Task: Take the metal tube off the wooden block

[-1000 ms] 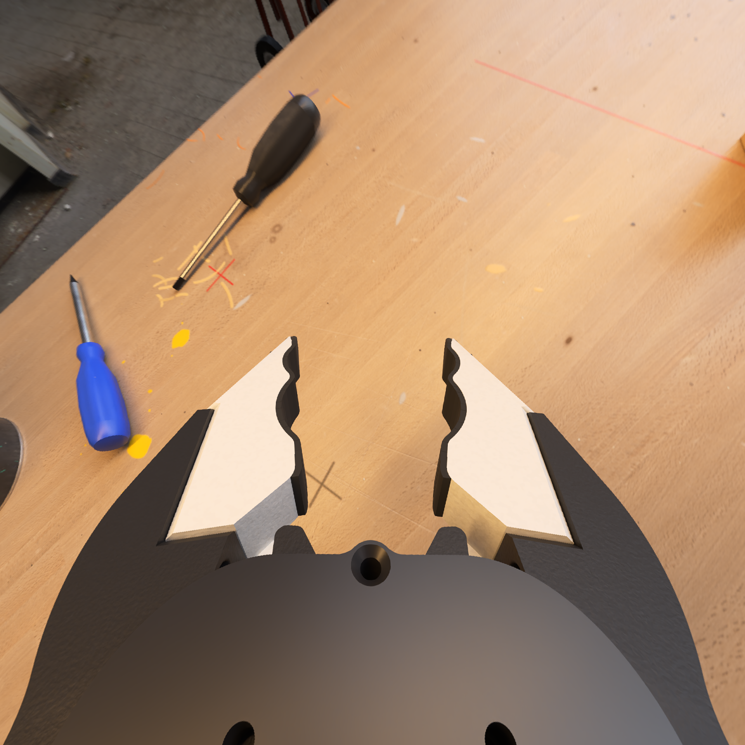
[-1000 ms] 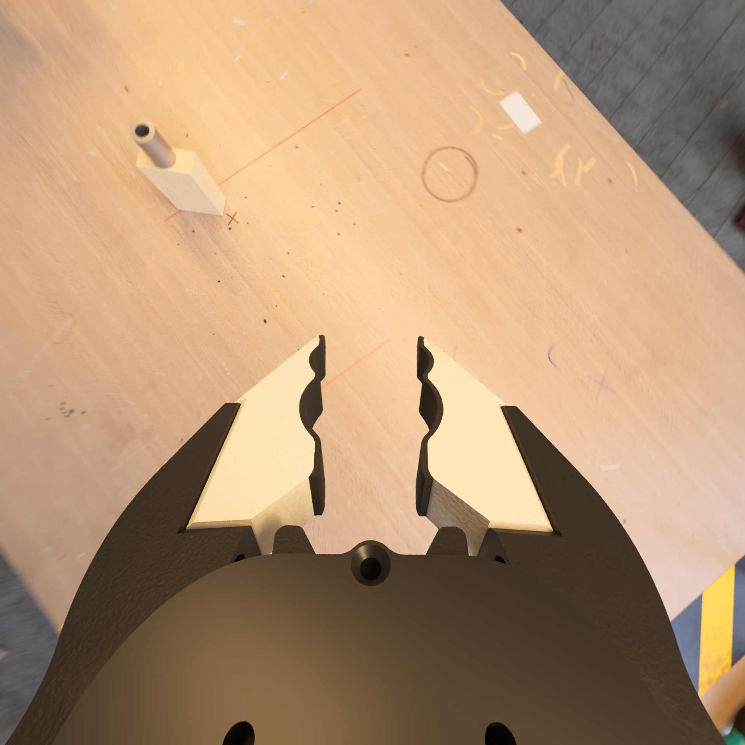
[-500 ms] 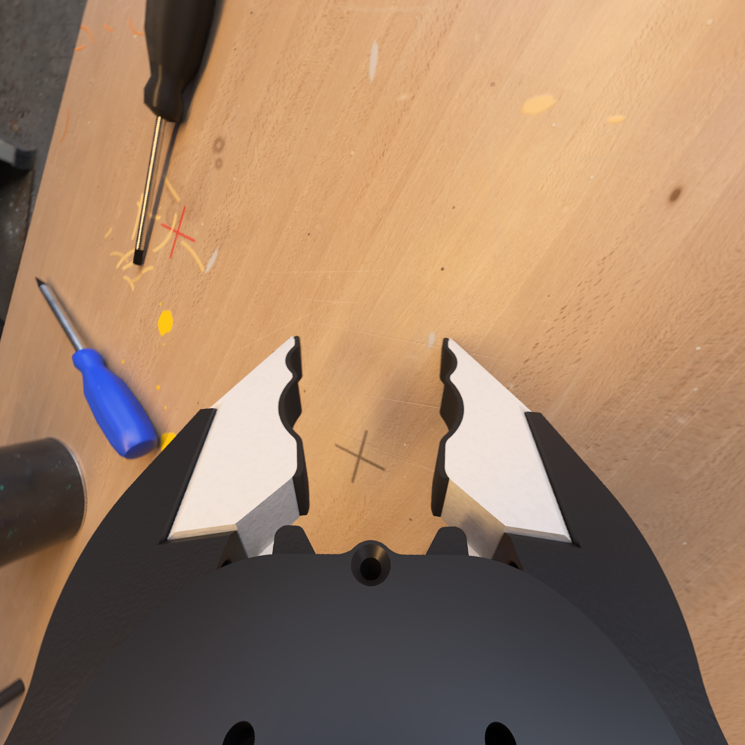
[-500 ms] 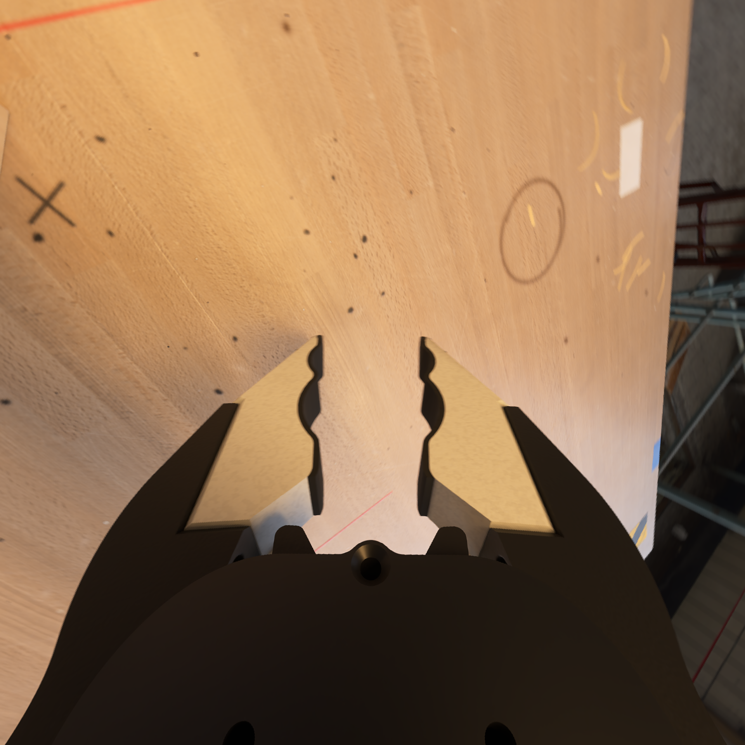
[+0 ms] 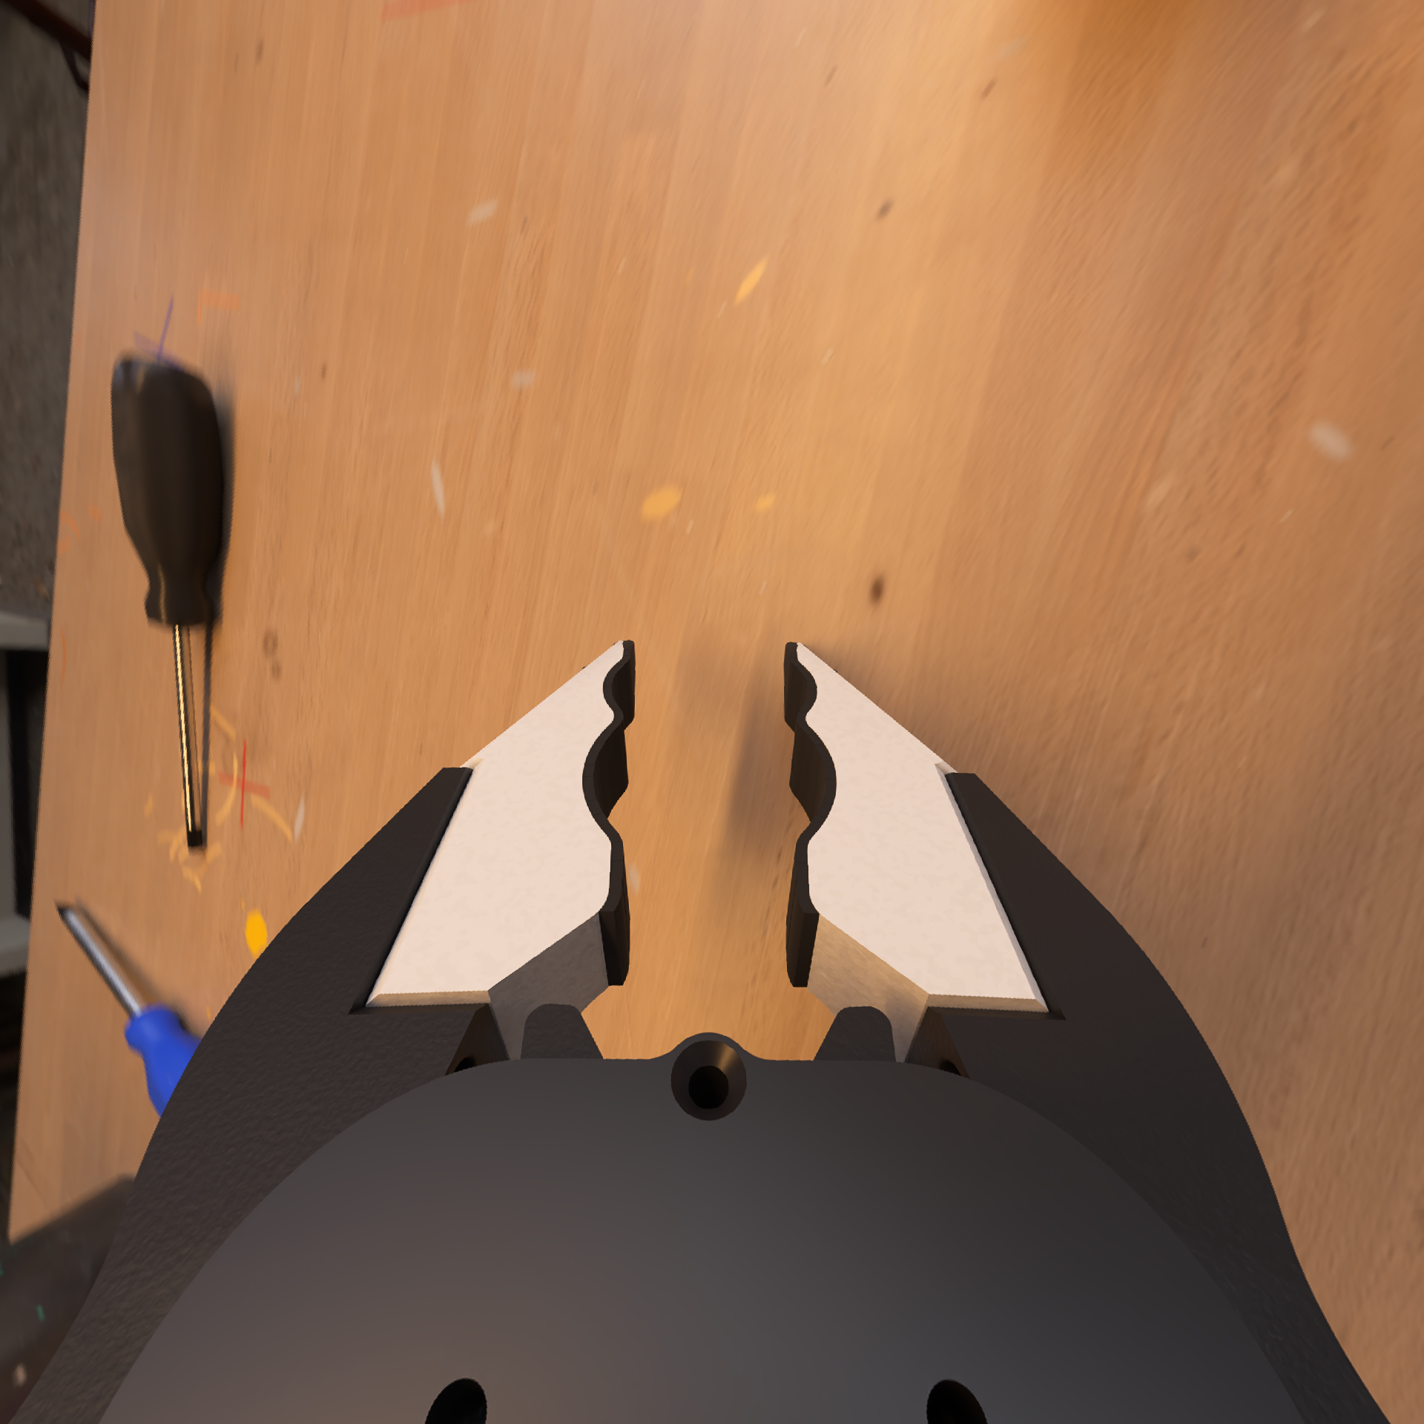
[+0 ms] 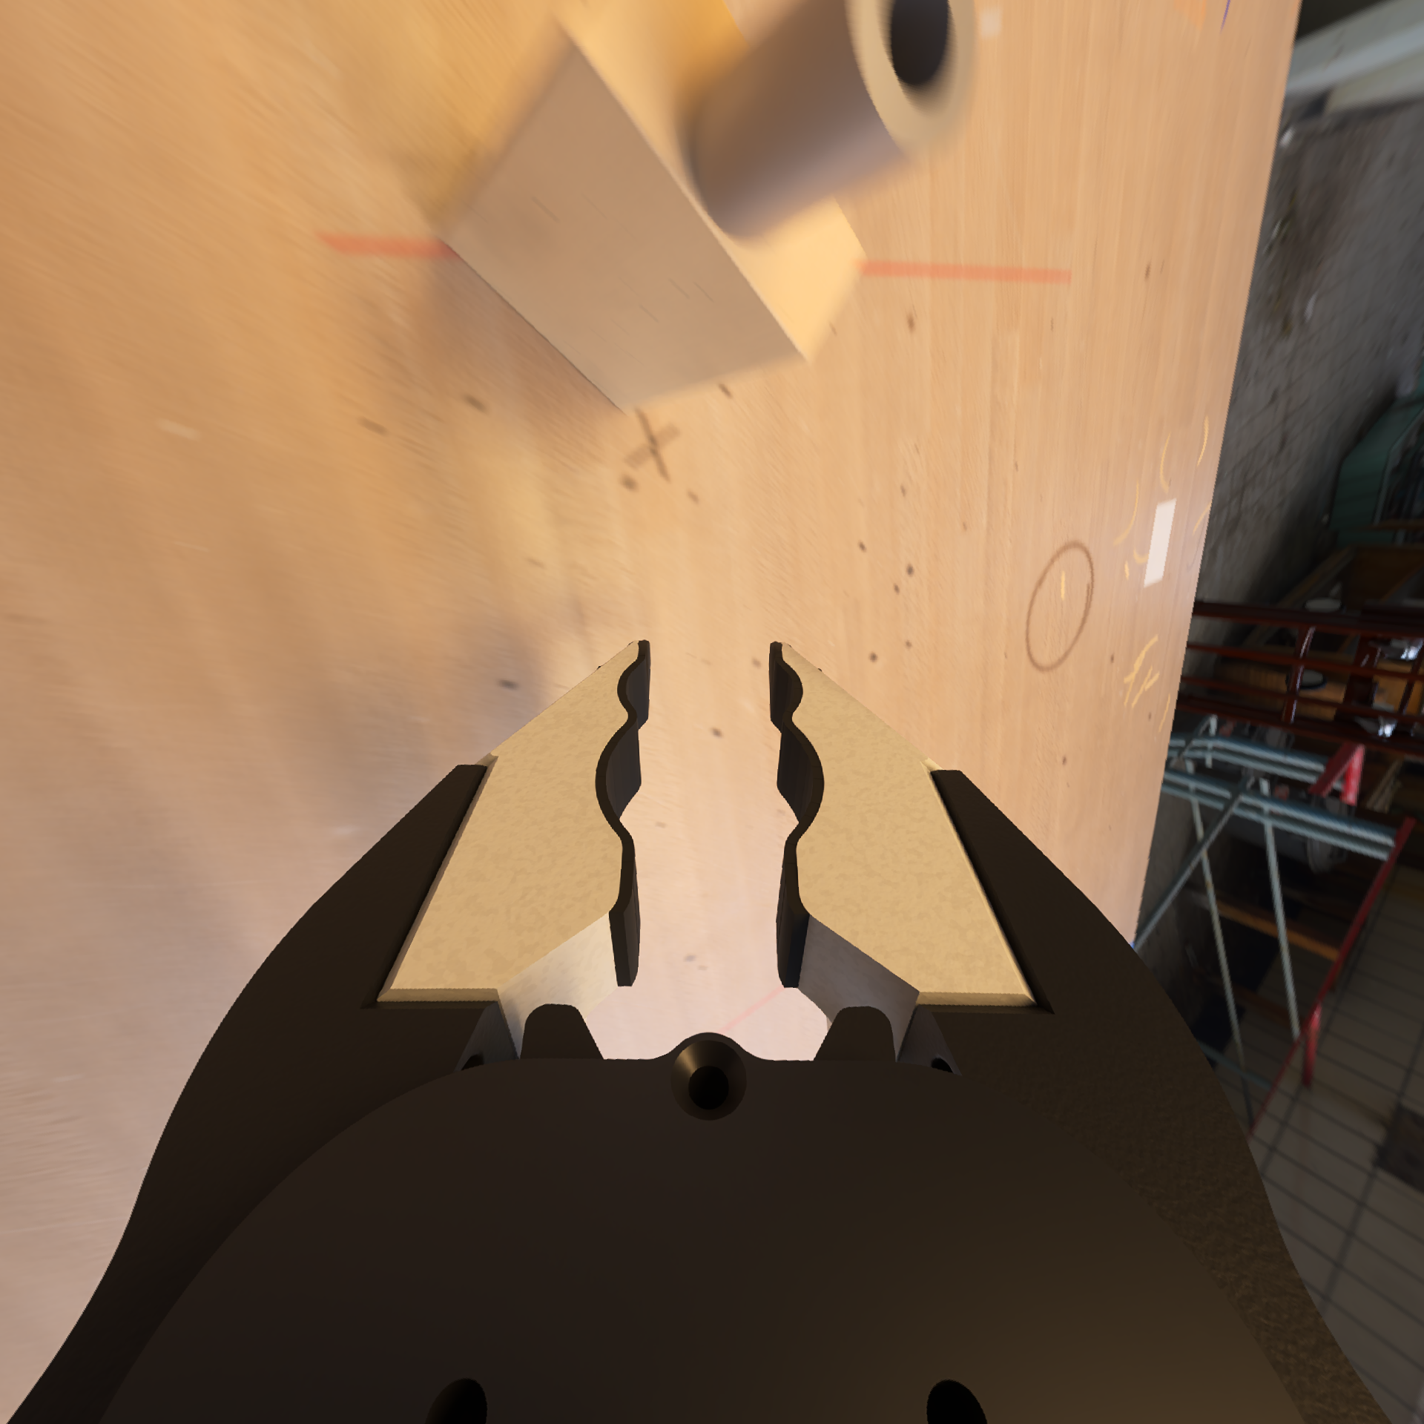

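In the right wrist view a pale wooden block lies on the wooden table near the top, blurred. A grey metal tube with a dark bore sticks up out of it. My right gripper is open and empty, short of the block and apart from it. My left gripper is open and empty over bare tabletop. The block and tube are not in the left wrist view.
In the left wrist view a black-handled screwdriver and a blue-handled screwdriver lie near the table's left edge. In the right wrist view the table's right edge drops to a floor with red and grey metal frames.
The right gripper has swung and moved toward the block, which now shows large at the top. The left gripper has turned and its jaws have narrowed; the dark cylinder has left its view.
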Motion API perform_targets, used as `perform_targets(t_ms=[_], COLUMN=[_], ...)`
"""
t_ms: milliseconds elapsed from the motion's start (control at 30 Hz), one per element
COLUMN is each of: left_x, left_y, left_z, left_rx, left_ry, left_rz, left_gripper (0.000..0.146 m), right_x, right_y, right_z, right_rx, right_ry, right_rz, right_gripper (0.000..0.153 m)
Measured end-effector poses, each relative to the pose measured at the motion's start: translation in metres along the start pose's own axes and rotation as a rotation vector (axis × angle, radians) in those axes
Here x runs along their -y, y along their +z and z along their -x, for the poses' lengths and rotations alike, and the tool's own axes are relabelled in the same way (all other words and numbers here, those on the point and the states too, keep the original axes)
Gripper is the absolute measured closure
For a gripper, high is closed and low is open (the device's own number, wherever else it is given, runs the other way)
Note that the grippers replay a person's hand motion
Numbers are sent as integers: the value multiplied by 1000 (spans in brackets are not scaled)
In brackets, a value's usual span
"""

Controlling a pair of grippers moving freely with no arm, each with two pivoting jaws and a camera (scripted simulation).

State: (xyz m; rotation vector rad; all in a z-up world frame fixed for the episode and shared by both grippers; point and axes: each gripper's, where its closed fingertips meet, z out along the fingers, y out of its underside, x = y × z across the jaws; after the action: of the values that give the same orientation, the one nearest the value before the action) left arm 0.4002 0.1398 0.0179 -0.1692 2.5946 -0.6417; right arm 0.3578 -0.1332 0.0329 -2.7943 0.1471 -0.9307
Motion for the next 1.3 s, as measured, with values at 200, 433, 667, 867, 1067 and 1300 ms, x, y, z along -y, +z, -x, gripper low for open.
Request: perform_targets(t_ms=[200,433,667,867,1067,1300], left_x=[55,123,165,191,196,216], left_y=[15,-47,-43,9,23,-3], left_z=[-7,-25,-79,-76,-57,-48], left_rx=[53,-20,-110,-22,139,174], left_ry=[66,-264,-580,-709,-648,-600], left_rz=[-152,-510,-603,-558,-502,-567], left_gripper=[100,99,98,100,114,124], right_x=[58,-1,-86,-87,-92,-89], right_y=[-86,-125,-105,-56,-54,-101], right_z=[55,57,0,-13,-30,-35], right_rx=[-8,-63,-380,-186,-283,-451], right_ry=[215,746,1041,1190,1213,1155], right_rz=[-374,-546,-422,-404,-411,-442], right_gripper=[112,115,102,95,137,141])
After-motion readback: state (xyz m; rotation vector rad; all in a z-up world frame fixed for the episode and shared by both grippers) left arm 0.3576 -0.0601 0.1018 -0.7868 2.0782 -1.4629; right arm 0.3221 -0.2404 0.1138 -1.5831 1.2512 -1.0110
